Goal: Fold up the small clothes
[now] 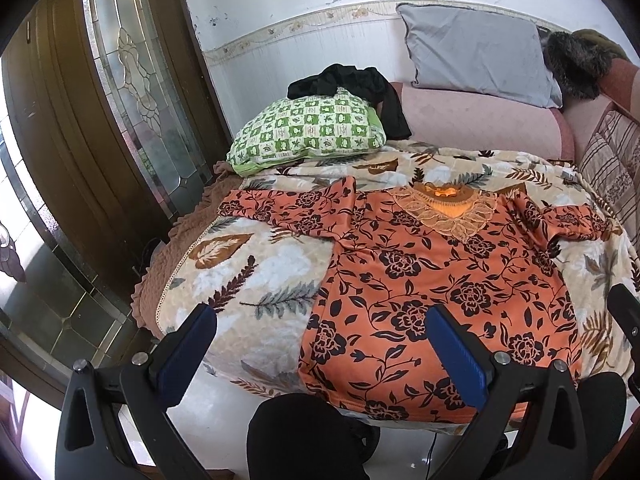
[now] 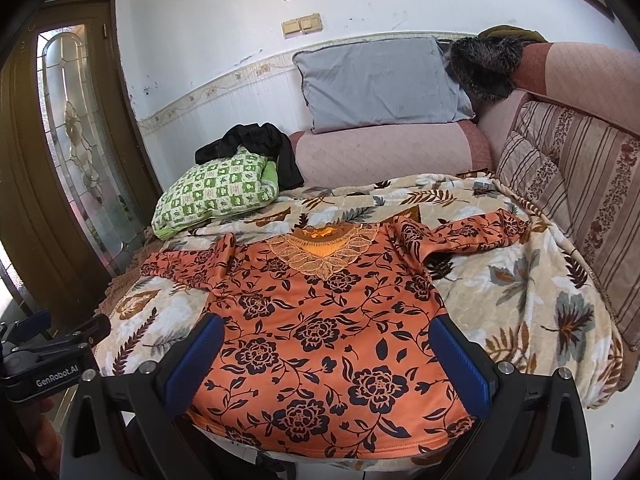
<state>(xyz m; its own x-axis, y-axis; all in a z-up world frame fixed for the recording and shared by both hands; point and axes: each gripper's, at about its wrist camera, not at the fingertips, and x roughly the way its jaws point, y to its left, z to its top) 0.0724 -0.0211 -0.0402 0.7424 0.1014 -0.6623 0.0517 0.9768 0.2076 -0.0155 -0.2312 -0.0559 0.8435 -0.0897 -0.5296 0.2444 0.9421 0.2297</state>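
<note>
White plaster walls and a dark wooden door (image 1: 80,120) with leaded glass frame a blanket-draped seat where an orange floral blouse (image 1: 432,292) lies spread face up, its lace-trimmed neckline (image 1: 446,210) toward the far edge and its hem hanging just over the near edge. Both sleeves stretch outward, one toward the blanket's left edge, the other toward the right. Beneath the garment, a cream blanket (image 1: 260,264) printed with brown and grey leaves covers the whole surface, a scalloped brown cover (image 1: 160,264) showing under it at the left edge. Hovering above the near edge, the left gripper (image 1: 320,320) has its jaws spread wide and empty, one blue-padded finger over bare blanket at the blouse's left side and the other over the cloth near the hem. In the right wrist view, the right gripper (image 2: 326,332) likewise stands wide open with nothing in it, its two fingers straddling the lower body of the blouse (image 2: 320,336). At the blanket's far left corner rests a green-and-white checked pillow (image 1: 312,128) with a crumpled black garment (image 1: 352,84) draped over its top. Behind it runs a pink quilted sofa arm (image 1: 480,120) bearing a grey cushion (image 1: 476,52), with a dark furry item (image 1: 576,64) beside that, and striped sofa cushions (image 2: 568,168) line the right edge.
</note>
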